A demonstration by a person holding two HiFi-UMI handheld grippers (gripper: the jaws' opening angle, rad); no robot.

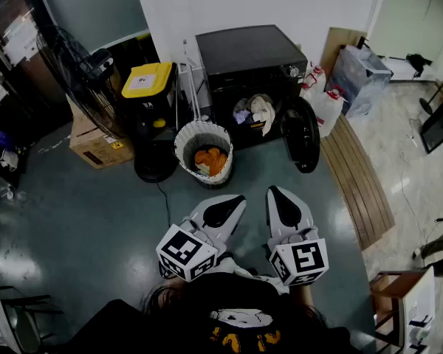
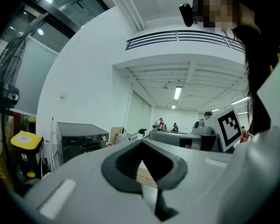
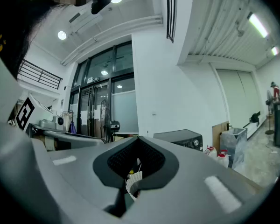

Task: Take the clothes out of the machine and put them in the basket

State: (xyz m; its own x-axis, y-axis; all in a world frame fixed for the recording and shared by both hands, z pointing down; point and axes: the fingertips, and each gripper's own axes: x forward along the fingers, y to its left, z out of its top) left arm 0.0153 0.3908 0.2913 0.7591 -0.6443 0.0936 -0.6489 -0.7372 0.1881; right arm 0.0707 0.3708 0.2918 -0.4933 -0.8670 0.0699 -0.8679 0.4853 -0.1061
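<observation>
The black washing machine (image 1: 247, 61) stands against the back wall with its round door (image 1: 300, 133) swung open to the right. Pale and purple clothes (image 1: 254, 113) lie bunched in the drum opening. A white laundry basket (image 1: 186, 136) sits on the floor just left of the door, with an orange garment (image 1: 210, 159) inside. My left gripper (image 1: 236, 199) and right gripper (image 1: 275, 192) are held side by side close to my body, well short of basket and machine. Both point level at the machine, jaws together, nothing in them. The machine (image 2: 79, 141) also shows past the left gripper (image 2: 142, 146).
A black bin with a yellow lid (image 1: 148, 80) and a standing fan (image 1: 85, 68) are left of the basket, with a cardboard box (image 1: 96, 147) beside them. Wooden boards (image 1: 362, 175) lie on the floor at right, behind them bags (image 1: 358, 68). A cable (image 1: 163, 198) runs across the floor.
</observation>
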